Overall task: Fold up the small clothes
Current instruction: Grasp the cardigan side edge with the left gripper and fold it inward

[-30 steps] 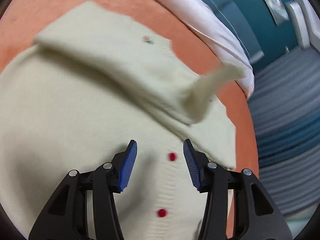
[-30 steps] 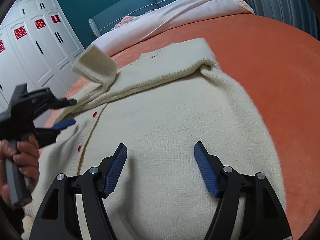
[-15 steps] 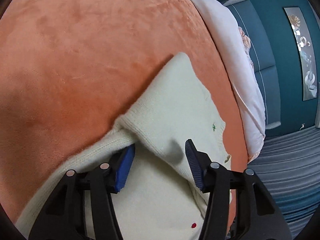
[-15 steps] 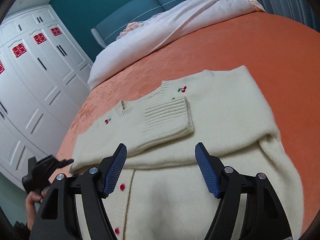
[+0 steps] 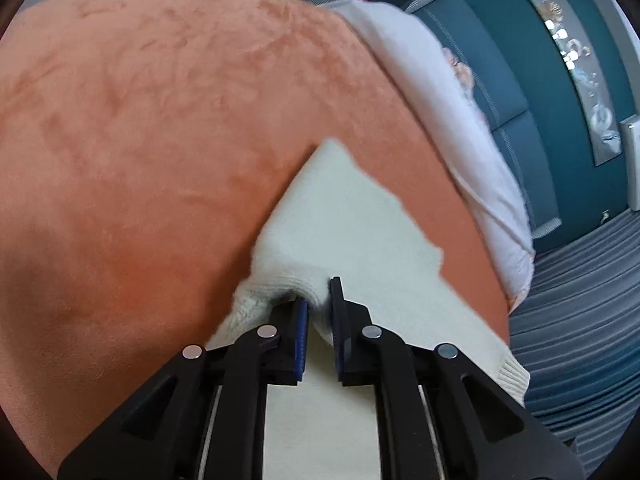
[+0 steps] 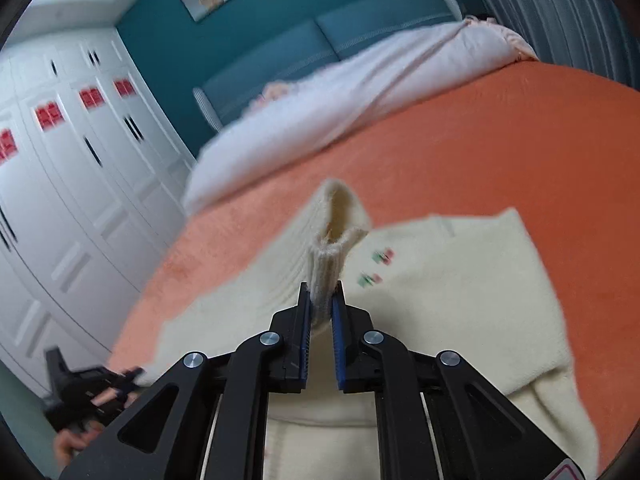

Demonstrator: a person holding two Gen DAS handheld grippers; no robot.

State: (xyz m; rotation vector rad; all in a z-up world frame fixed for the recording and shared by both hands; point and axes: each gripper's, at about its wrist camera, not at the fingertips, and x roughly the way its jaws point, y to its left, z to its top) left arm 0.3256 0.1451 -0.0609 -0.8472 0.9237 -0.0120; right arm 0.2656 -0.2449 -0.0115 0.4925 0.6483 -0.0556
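A cream knit cardigan with small cherry motifs lies on the orange bedspread. My right gripper is shut on the ribbed sleeve cuff, which stands up between the blue pads. My left gripper is shut on a bunched fold at the cardigan's edge, low against the bedspread. The left gripper also shows at the lower left of the right wrist view, at the cardigan's left edge.
A pale pink duvet lies across the head of the bed, before a teal headboard. White wardrobe doors stand left. The bed's edge and striped grey carpet show in the left wrist view.
Both grippers have closed: the right on the sleeve cuff, which is now lifted, the left on the cardigan's edge fold. Both were open before.
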